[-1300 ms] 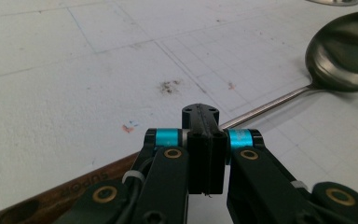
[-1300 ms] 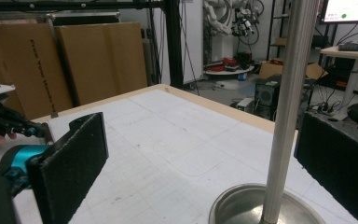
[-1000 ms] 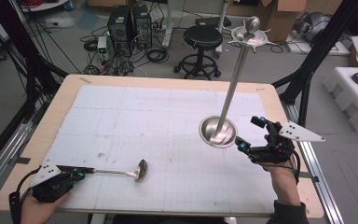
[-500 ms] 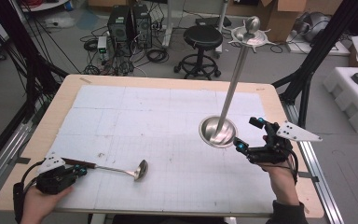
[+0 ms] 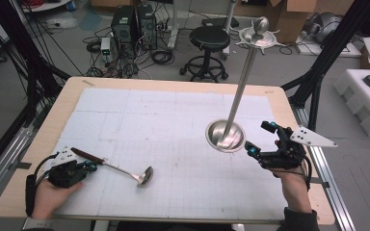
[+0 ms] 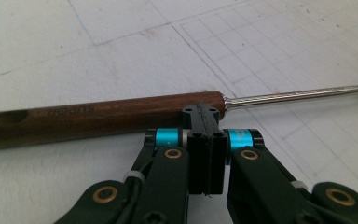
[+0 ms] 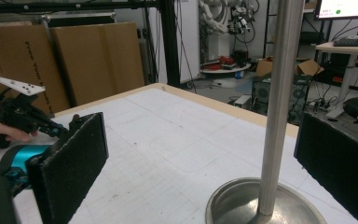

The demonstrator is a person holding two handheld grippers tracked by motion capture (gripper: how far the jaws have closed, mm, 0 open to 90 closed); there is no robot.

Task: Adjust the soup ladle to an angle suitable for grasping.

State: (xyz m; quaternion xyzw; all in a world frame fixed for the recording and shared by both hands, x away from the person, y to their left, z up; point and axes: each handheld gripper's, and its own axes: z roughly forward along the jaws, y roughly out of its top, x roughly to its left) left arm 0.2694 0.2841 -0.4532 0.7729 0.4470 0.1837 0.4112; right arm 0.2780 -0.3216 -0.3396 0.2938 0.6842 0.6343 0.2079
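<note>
Down at about seven o'clock on the table [image 5: 173, 96], my left gripper [image 5: 90, 167] has its jaws pressed fully together, their tips right against the wooden handle of the ladle [image 5: 120, 168]; I cannot tell whether they pinch it. Its bowl points toward three o'clock, lying on the white mat. At four o'clock, my right gripper [image 5: 260, 139] stands wide open, holding nothing, just beside the round base of the metal stand [image 5: 226, 135], whose pole rises between its pads in the right gripper view.
</note>
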